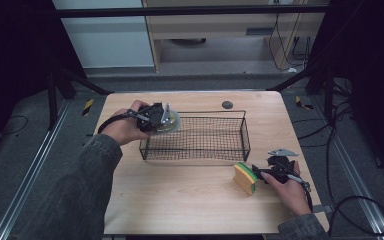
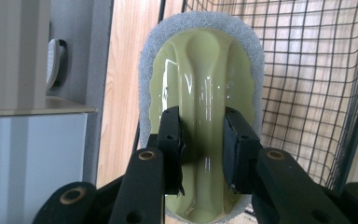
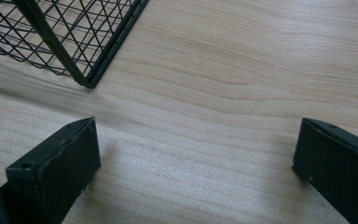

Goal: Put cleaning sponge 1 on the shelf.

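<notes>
Scrubber (image 2: 200, 93) lower end hidden behind left gripper (image 2: 203, 149).

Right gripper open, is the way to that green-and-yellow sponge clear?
Probably yes. The right gripper sits beside the sponge with its jaws spread wide over bare table; nothing stands between them. The wire basket lies farther back, out of the way.
</notes>
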Demonstrator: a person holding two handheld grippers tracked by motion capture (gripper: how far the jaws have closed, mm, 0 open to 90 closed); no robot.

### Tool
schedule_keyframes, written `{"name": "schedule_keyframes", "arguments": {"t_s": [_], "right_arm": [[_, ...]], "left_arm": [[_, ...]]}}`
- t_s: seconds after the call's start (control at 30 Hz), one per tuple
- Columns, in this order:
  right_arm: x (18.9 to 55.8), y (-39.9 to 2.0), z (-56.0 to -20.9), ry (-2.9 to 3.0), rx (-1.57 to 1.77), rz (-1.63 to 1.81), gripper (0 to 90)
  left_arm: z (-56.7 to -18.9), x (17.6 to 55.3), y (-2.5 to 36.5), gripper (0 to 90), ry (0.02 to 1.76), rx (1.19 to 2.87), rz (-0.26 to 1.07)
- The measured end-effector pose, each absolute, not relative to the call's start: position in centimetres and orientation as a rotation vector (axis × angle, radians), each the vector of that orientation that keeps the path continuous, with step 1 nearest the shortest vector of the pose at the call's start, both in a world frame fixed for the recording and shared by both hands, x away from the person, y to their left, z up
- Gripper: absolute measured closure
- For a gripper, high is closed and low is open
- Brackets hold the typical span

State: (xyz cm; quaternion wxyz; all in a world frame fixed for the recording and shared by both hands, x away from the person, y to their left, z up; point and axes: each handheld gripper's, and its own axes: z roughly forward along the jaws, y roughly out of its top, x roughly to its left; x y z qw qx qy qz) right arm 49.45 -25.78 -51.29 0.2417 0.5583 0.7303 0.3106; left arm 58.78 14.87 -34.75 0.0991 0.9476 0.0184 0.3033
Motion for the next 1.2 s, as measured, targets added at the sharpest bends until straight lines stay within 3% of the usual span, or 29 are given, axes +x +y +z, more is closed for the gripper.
{"name": "schedule_keyframes", "arguments": {"t_s": [1.2], "right_arm": [[49.5, -25.8, -51.3, 2.013, 1.512, 0.862, 0.8]], "left_arm": [[-37.9, 59.4, 14.1, 70.9, 0.053, 2.847, 0.791]]}}
